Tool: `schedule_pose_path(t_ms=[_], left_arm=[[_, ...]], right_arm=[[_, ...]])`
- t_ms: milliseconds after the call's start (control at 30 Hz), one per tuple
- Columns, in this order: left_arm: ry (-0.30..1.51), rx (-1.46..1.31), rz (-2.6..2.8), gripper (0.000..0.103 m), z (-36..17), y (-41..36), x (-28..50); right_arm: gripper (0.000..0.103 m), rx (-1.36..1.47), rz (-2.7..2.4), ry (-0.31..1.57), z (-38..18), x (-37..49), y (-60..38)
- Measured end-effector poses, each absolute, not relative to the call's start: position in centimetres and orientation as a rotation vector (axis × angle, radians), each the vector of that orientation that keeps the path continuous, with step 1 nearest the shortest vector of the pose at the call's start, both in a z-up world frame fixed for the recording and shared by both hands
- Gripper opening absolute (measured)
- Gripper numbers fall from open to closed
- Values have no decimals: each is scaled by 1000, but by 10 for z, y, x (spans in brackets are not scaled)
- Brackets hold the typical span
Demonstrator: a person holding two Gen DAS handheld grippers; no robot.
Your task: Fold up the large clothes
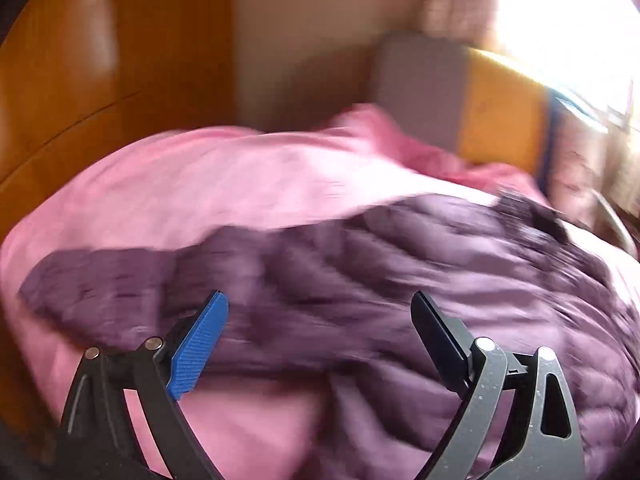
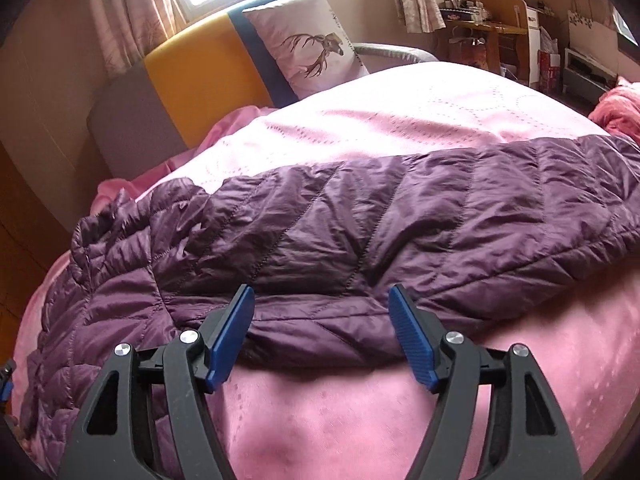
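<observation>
Bedspread (image 2: 392, 128), pink, under purple jacket (image 2: 360, 220); deer pillow (image 2: 308, 40) against headboard (image 2: 204, 60).

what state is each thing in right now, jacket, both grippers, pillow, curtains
purple jacket: spread flat on the pink bedspread, not held
left gripper: open, empty, above the jacket
right gripper: open, empty, at the jacket's near edge
deer pillow: upright against the headboard
curtains: drawn apart
</observation>
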State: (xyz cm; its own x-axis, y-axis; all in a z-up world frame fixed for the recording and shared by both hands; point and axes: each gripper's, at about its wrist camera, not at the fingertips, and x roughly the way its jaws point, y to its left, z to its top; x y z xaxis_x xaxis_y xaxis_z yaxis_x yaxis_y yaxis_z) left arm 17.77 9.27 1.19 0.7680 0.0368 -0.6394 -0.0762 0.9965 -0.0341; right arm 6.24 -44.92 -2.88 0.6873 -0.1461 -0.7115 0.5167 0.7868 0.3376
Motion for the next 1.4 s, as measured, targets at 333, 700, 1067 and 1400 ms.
schedule_pose_path(t_ms=[333,700,1067,1400], left_arm=[[790,56,-301,92,-28,-19,162],[883,10,-338,95,-54,-21,170],[882,-113,-457,99,-36,-17,173],[917,-227,-585,99,-14,-27,189]], right_arm=[[67,907,-684,569,-33,-62,-557],[8,982,-702,496,-7,-50,-634],[8,506,-245,647,39,106,-463],[28,373,95,807,-6,182,-304]])
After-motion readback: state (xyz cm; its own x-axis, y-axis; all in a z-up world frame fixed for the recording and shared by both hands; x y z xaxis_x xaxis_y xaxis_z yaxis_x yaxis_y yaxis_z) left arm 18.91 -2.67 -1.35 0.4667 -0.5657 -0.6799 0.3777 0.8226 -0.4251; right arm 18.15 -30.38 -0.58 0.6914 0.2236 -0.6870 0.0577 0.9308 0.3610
